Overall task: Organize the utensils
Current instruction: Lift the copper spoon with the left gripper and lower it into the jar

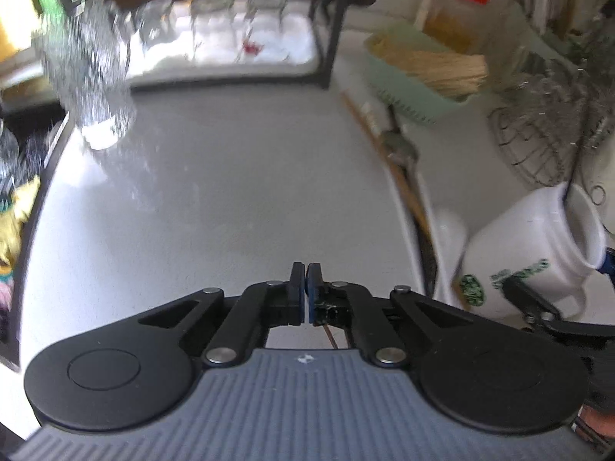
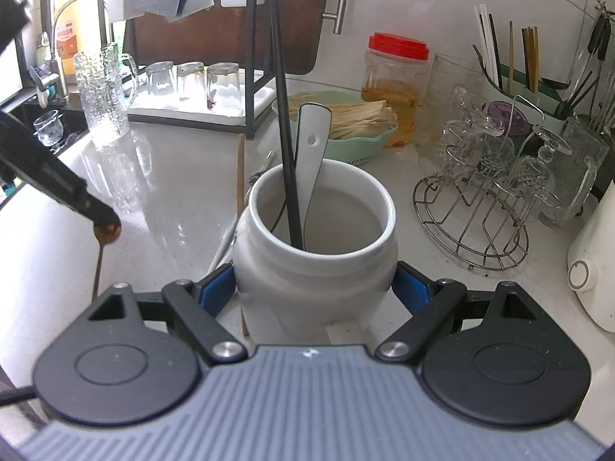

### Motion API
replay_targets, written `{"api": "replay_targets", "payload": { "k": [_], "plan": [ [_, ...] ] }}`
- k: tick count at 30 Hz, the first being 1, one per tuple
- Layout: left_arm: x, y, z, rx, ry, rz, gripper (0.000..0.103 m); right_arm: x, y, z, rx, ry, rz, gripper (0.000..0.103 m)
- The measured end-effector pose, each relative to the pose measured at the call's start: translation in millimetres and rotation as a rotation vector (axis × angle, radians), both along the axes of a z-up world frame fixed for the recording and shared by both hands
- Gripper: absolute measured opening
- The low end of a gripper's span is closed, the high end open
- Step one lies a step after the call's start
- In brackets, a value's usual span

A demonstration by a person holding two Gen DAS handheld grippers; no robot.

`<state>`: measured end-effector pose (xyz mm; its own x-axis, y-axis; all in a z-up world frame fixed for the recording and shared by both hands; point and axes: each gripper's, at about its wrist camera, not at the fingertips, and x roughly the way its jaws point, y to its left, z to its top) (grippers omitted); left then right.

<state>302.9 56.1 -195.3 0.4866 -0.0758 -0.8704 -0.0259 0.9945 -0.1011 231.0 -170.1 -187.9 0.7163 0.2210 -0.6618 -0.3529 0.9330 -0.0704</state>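
between the right fingers (image 2: 314, 288) sits a gripped white jar (image 2: 315, 253); left fingers (image 1: 305, 294) pinch a thin brown spoon (image 2: 103, 244).

Both claws are showing black linkage arms with silver rivets. The left claw (image 1: 305, 282) and right claw (image 2: 313, 288) are wearing blue pads and ribbed grey bodies.

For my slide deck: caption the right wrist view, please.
Right gripper clamps a white jar holding a white spoon and black utensil.

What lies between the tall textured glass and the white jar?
Mostly bare counter, with a wooden chopstick lying close to the white jar, seen in the right wrist view.
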Motion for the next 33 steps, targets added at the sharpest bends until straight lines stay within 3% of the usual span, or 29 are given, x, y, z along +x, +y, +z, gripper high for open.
{"api": "replay_targets", "payload": {
  "k": [12,23,33],
  "plan": [
    [-16.2,-19.4,63.9,0.009,-0.163,-0.067,0.002,-1.2,1.4,1.1,0.001,0.012,0.012,0.090],
    [-21.9,-34.1,149.6,0.000,-0.381,-0.094,0.002,-5.1,4.4,0.8,0.007,0.012,0.047,0.090],
    [-21.3,-72.9,169.8,0.016,-0.443,-0.177,0.002,-4.6,3.1,0.0,0.011,0.010,0.069,0.090]
  ]
}}
